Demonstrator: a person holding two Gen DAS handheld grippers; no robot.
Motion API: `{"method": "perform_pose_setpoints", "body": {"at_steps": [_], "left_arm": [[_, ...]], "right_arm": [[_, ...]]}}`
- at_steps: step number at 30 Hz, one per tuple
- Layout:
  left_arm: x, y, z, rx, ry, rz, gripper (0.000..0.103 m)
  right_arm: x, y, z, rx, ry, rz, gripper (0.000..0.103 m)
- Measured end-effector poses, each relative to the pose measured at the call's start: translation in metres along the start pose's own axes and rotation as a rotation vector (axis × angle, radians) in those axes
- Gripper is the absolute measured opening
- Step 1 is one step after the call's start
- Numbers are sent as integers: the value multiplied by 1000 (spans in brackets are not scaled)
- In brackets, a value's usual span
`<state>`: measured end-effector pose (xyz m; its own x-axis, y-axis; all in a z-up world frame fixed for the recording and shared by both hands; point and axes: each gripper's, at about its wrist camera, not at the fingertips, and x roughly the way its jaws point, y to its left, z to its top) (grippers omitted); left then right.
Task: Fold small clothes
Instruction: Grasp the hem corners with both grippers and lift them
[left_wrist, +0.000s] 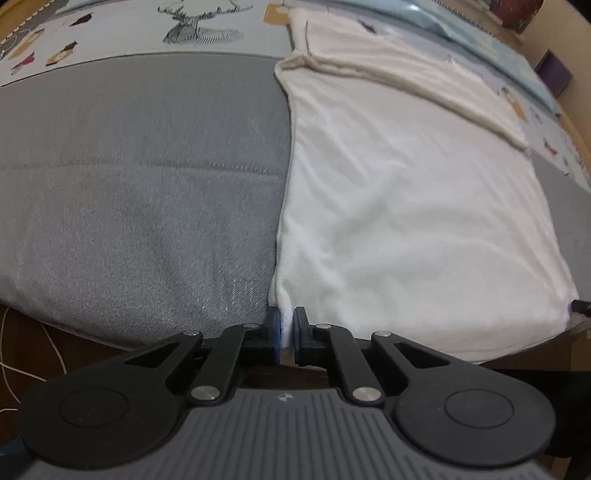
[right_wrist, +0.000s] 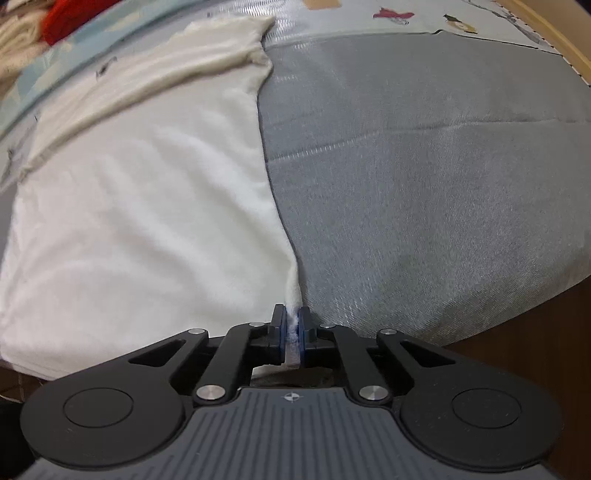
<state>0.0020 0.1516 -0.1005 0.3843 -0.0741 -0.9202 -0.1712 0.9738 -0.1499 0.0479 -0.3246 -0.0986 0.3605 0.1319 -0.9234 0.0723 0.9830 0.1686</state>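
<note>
Left gripper (left_wrist: 287, 332) is clamping the near left corner of the white garment (left_wrist: 406, 206). Garment is lying flat along the near edge of the grey cushion (left_wrist: 140, 184). Right gripper (right_wrist: 291, 334) is pinching its near right corner.

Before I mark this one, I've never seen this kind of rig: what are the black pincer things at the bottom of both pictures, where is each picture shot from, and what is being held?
They are hand-held two-finger grippers, one in each of a person's hands; no robot arm is involved. Each picture comes from a wide-angle camera mounted on a gripper, looking forward along its fingers. A white garment lies flat on a grey cushion, with a patterned cloth beyond it. In the left wrist view, the left gripper is closed on the garment's near left corner. In the right wrist view, the right gripper is closed on the near right corner. Both pinch white fabric between blue pads.
</note>
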Motion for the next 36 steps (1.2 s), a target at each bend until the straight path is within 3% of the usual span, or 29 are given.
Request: {"method": "perform_pose_setpoints", "body": {"at_steps": [10,12,14,17,24,28,33,36], "left_arm": [[15,-3,-1,0,60,34,9],[15,-4,-1,2,57,32,9],[11,-5,-2,10,41,29,7],[2,-6,-1,19,4,18,7],[-51,-11,9,82,-105,-52,6],[-93,-11,12,126,-165,-87,6],[-156,-13,-4,194,-230,-132,6],[-196,1,-22,198,-252,-202,6]], "right_arm": [[14,2,-2,-5,51,-39,19],[14,3,-2,-16,51,-39,18],[13,4,-2,-27,45,-35,7],[4,4,0,-24,-2,-2,6],[-62,-9,17,67,-205,167,5],[-101,-16,25,64,-286,214,5],[-148,-33,20,60,-343,254,5],[-177,-43,4,33,-350,276,5]]}}
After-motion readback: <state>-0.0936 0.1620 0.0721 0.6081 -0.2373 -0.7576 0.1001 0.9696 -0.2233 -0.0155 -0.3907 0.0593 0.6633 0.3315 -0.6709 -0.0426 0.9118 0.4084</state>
